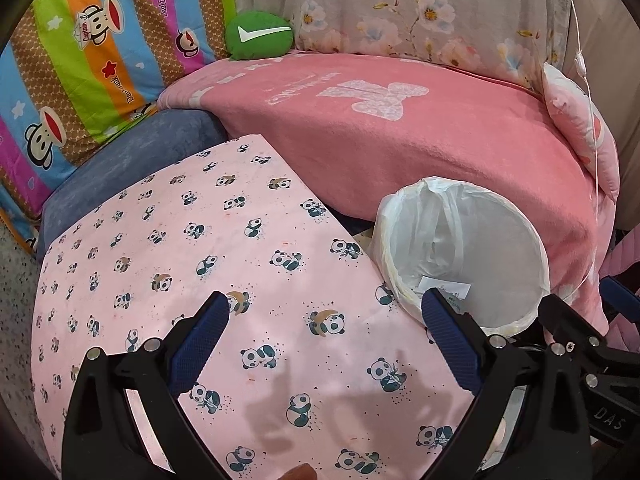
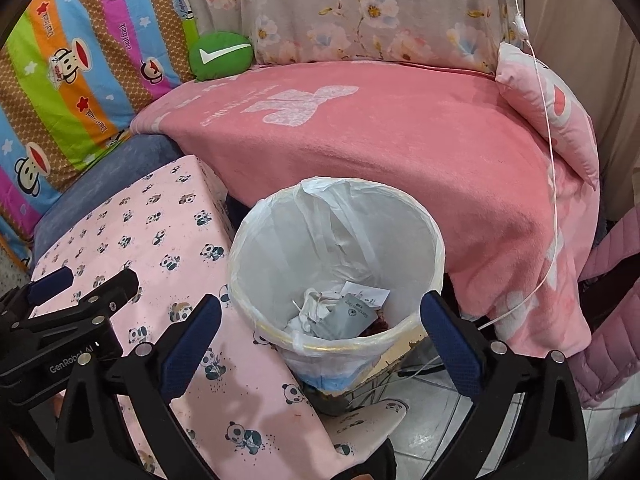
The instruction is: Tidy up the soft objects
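Note:
A pink panda-print cloth (image 1: 208,240) lies flat over a blue cushion (image 1: 132,152). My left gripper (image 1: 326,308) hovers over it, open, with nothing between its blue pads. My right gripper (image 2: 320,308) stands open wide above a white lined bin (image 2: 400,208), also holding nothing. In the right wrist view the panda cloth (image 2: 160,240) sits left of the bin and the left gripper (image 2: 80,292) shows at the left edge. A green cushion with a white tick (image 1: 258,38) rests at the back on a pink blanket (image 1: 420,152). A small pink pillow (image 2: 552,112) leans at the right.
A striped monkey-print quilt (image 1: 80,60) stands at the left and floral fabric (image 1: 400,8) at the back. The bin holds paper scraps (image 2: 344,312). A thin white cord (image 2: 548,160) hangs at the right, over the small pillow and the blanket. Tiled floor (image 2: 432,432) and pink quilted fabric (image 2: 612,320) lie at the lower right.

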`<state>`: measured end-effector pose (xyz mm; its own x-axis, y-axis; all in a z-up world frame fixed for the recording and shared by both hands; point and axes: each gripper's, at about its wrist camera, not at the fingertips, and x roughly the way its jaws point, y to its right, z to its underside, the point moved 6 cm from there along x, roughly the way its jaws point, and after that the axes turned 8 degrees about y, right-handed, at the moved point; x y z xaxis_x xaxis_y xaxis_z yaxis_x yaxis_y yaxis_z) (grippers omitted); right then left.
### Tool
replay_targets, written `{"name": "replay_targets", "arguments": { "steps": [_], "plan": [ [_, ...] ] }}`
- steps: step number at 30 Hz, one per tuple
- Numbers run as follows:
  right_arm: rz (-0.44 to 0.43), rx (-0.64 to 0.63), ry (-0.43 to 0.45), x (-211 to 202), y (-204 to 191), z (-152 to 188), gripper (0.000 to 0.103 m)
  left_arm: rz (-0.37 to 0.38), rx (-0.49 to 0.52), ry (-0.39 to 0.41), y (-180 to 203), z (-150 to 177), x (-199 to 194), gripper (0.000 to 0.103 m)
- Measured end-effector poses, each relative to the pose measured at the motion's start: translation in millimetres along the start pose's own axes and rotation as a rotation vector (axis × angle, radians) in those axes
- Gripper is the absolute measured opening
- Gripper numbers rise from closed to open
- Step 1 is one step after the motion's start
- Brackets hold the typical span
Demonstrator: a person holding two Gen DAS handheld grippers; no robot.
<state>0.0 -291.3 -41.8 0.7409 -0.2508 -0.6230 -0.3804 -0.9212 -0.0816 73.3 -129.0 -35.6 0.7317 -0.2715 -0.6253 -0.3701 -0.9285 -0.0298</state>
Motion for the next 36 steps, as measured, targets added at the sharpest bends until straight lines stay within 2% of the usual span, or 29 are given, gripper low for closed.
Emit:
{"name": "replay_targets", "arguments": {
  "steps": [9,24,36],
  "plan": [
    [0.000,0.003,-0.007,-2.1,0.1,4.1,0.098,-0.024,0.012,0.003,4.1,1.4,-1.0,0.095],
    [-0.001,0.007,-0.025,0.3,2.4,12.1,0.098,-0.003,-0.005,-0.029,10.0,5.1,3.6,0.095],
    [0.004,0.012,-0.033,4.8,6.6,15.3,0.098,-0.014,-0.001,-0.034,11.5,6.6,6.5,0.095]
  ]
}}
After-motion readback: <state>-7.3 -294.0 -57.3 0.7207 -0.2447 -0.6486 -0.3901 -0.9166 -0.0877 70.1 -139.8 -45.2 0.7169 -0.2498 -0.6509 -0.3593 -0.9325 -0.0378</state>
